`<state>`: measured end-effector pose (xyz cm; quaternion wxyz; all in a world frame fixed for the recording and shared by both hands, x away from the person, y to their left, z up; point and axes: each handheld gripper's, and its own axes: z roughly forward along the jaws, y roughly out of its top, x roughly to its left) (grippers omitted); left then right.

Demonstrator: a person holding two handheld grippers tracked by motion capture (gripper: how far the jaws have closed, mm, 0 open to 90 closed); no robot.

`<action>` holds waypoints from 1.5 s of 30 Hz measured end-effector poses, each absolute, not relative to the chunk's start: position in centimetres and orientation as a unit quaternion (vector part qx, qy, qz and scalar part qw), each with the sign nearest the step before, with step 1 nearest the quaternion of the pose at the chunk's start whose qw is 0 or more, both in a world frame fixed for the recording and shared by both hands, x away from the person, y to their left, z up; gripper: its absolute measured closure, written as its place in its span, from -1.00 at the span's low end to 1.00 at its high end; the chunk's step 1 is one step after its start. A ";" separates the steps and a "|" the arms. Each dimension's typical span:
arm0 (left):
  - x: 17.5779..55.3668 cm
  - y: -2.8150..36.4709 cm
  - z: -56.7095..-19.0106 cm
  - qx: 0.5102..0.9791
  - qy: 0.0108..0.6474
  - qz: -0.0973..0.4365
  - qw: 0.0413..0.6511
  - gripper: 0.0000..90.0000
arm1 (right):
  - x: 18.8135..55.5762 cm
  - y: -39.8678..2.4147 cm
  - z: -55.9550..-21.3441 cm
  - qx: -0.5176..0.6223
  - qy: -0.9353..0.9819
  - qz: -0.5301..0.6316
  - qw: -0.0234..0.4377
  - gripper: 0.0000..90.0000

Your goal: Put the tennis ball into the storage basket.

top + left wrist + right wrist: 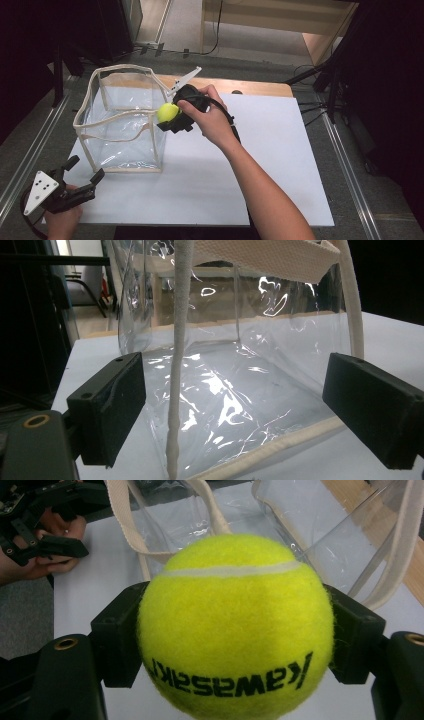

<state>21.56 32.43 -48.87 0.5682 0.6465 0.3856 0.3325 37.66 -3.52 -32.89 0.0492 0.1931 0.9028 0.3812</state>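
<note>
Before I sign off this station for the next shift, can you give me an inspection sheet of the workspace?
Surface: white table, bare around the bag.
Job's things: tennis ball at the near right top edge of the clear bag, which stands upright and open.
Clutter: nothing seen.
Grippers: right gripper shut on the tennis ball; left gripper open, short of the bag's near left corner.
Cables: black cable trailing along the right forearm.
Surroundings: dark stands, grey floor.

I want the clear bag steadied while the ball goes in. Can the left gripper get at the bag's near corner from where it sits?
Probably yes. The left gripper is open, and its own view shows the clear bag with its trimmed corner edge straight ahead between the jaws, nothing between. The right gripper with the tennis ball is at the far side.
</note>
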 end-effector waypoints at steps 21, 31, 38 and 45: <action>21.6 32.4 -48.9 0.647 0.385 0.332 0.568 -0.77 | 38.6 -2.2 -30.8 0.186 0.904 0.380 0.058 -0.49; 21.6 32.4 -48.9 0.647 0.385 0.332 0.569 -0.77 | 39.3 -1.8 -30.5 0.188 0.905 0.378 0.060 -0.49; 21.6 32.5 -48.9 0.647 0.385 0.331 0.569 -0.77 | 39.8 -1.5 -30.3 0.191 0.905 0.375 0.063 -0.50; 21.6 32.5 -48.9 0.648 0.385 0.331 0.568 -0.77 | 40.2 -0.9 -29.9 0.192 0.905 0.374 0.065 -0.50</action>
